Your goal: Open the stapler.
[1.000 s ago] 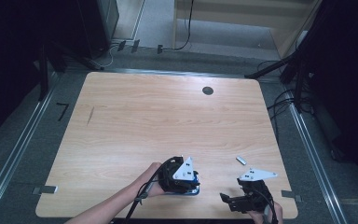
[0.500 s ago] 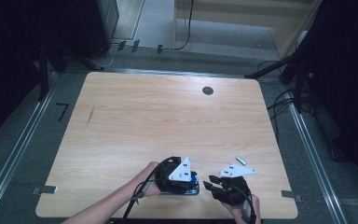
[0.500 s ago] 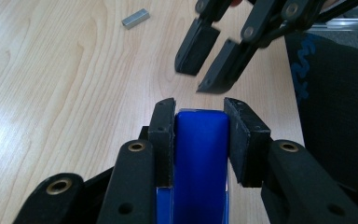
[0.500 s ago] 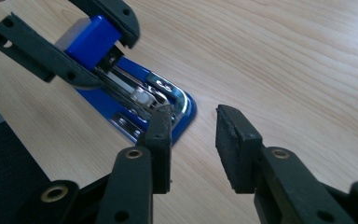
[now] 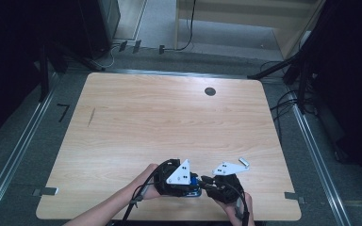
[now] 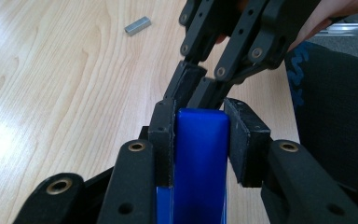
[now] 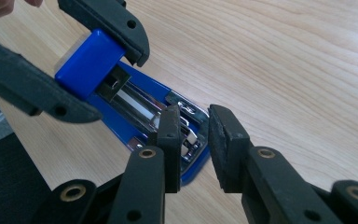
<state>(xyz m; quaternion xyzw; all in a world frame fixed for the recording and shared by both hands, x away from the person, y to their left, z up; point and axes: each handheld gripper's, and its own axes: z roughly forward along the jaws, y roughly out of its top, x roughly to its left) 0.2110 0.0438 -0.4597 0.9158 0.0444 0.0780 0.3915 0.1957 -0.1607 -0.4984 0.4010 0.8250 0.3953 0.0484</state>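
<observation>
**Stapler, blue, opened – near front edge of desk**

Moved since the earlier frame: right gripper (image 5: 206,179), brought in from the front right corner to the stapler (image 5: 193,184); its jaws have just been closing and now flank the metal staple channel at the base's tip, grip not certain. Left gripper (image 6: 200,140) clenched on the raised blue top arm. Stapler: glossy blue plastic, silver magazine exposed. No readable writing. Small grey metal block (image 5: 243,162) lies apart, toward the right edge of the desk (image 5: 169,117).
</observation>
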